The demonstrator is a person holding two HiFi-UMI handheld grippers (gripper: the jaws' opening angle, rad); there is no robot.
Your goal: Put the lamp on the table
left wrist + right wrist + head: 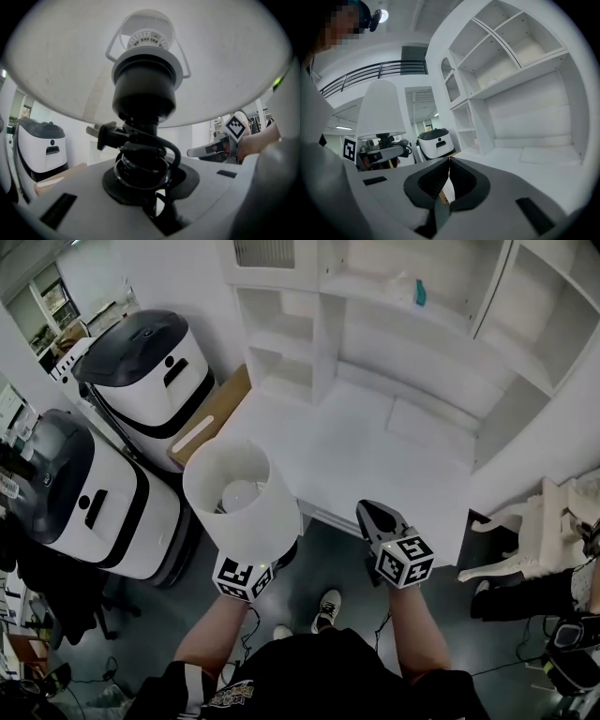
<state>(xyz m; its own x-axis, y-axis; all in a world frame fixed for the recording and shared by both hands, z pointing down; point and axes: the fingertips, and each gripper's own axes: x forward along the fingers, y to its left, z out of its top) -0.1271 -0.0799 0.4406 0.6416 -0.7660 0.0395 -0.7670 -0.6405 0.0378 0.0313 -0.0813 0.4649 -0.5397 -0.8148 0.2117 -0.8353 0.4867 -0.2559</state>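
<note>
The lamp point(242, 498), with a white drum shade and a black stem, is held upright over the floor just off the white table's point(375, 456) front left edge. My left gripper point(277, 559) is shut on the lamp's black stem below the shade. In the left gripper view the jaws clamp the stem point(143, 176), where the black cord is coiled, and the plug point(105, 133) sticks out to the left. My right gripper point(380, 524) hovers at the table's front edge, shut and empty, its jaws meeting at the tips point(449, 164). The right gripper view shows the lamp point(382, 110) to its left.
Two white-and-black machines point(150, 371) point(84, 493) stand on the floor at the left, with a cardboard sheet point(211, 418) against the table's side. White shelves point(422, 324) rise behind the table, a teal object point(421, 292) on one. A white chair point(525, 540) is at the right.
</note>
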